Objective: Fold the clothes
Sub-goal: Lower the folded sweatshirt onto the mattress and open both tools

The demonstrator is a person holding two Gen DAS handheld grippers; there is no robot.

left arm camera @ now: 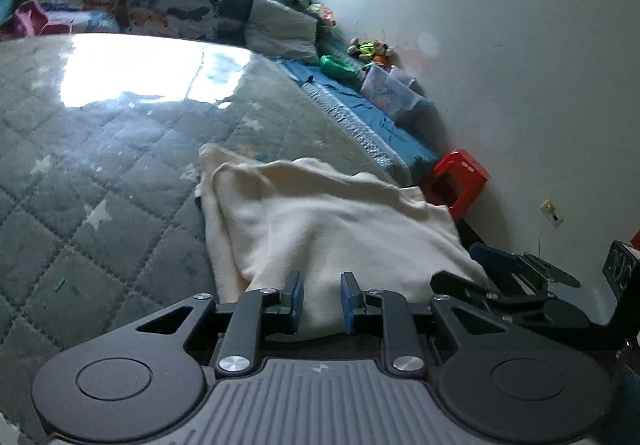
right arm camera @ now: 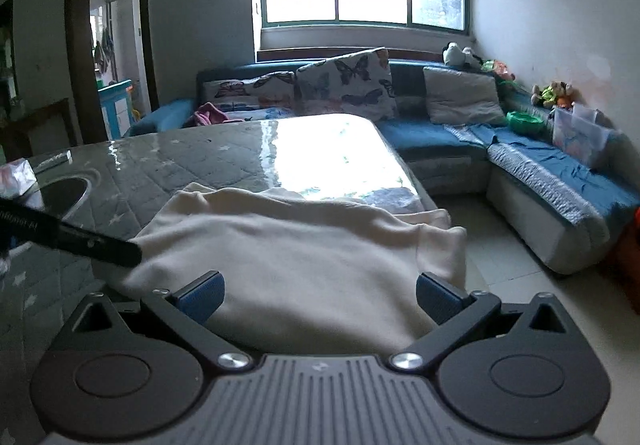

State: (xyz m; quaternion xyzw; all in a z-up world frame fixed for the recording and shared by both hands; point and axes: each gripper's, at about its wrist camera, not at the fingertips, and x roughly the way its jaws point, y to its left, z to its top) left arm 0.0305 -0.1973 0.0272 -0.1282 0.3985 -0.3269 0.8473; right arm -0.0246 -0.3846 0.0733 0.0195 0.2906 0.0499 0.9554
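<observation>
Cream garment (right arm camera: 296, 245) lay bunched on the near end of the quilted table (right arm camera: 192, 157), its edge hanging off toward the floor at 5 o'clock. Left gripper (left arm camera: 321, 303) had narrow jaws with cloth between them; a real pinch couldn't be confirmed. Right gripper (right arm camera: 318, 295) stood spread wide over the cloth, probably lining up a corner for the fold.

The left gripper (left arm camera: 321, 303) is sitting low at the bottom centre of its frame, blue pads (left arm camera: 296, 301) narrowly parted. The right gripper (right arm camera: 318, 297) is filling its frame's bottom edge, pads (right arm camera: 202, 295) splayed wide apart, gripping nothing.
</observation>
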